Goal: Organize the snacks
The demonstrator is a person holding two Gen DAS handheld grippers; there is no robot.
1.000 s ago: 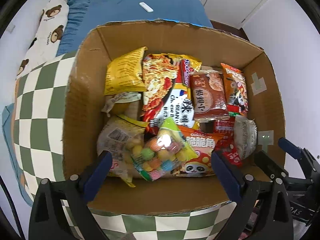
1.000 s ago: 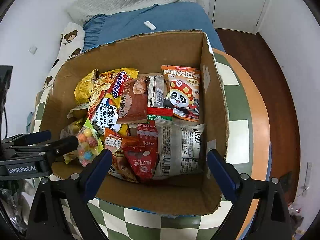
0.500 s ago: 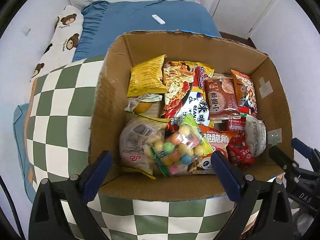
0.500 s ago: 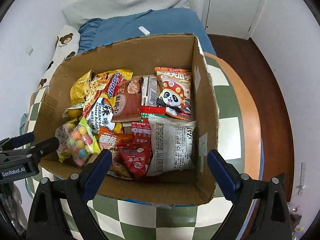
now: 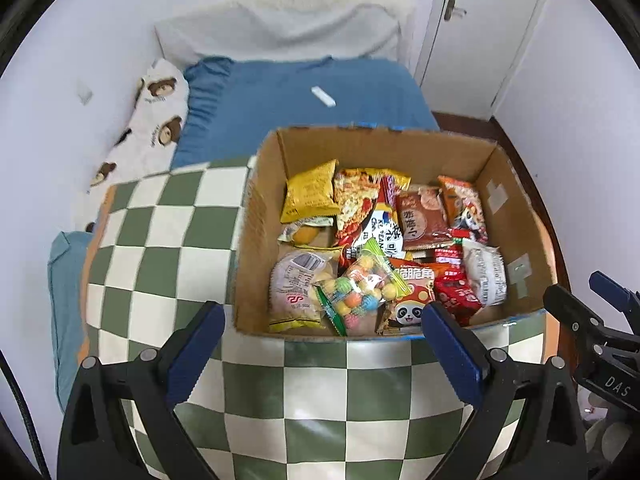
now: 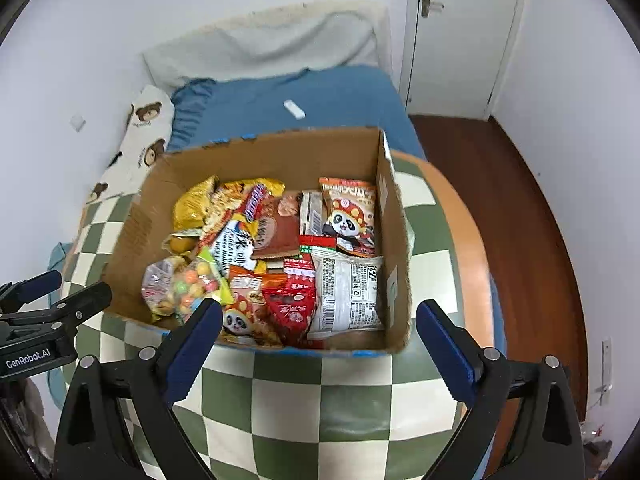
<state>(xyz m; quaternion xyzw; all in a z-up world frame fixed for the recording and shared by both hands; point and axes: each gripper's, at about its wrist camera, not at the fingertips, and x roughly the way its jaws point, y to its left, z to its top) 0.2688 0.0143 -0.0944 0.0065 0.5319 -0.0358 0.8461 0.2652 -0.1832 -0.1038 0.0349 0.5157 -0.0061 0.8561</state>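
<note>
A cardboard box [image 5: 256, 240] [image 6: 396, 240] full of snack packets stands on a round table with a green-and-white checked cloth [image 5: 168, 240] [image 6: 320, 396]. Inside lie a clear bag of coloured candy balls [image 5: 360, 296] [image 6: 192, 284], a yellow packet [image 5: 310, 192], a brown packet [image 5: 420, 220], a panda packet [image 6: 348, 216] and a white packet [image 6: 350, 296]. My left gripper [image 5: 322, 354] hangs open over the cloth in front of the box, with nothing between its fingers. My right gripper [image 6: 318, 350] is likewise open and empty, just before the box's near wall.
Behind the table is a bed with a blue cover [image 5: 288, 104], a bear-print pillow [image 5: 152, 136] and a small white object [image 5: 323, 96]. A white door [image 6: 460, 36] and dark wooden floor [image 6: 520, 220] are to the right. Walls close in on both sides.
Both grippers have pulled back and up from over the box, so the box now sits further away. Both stayed open. The snacks have not moved.
</note>
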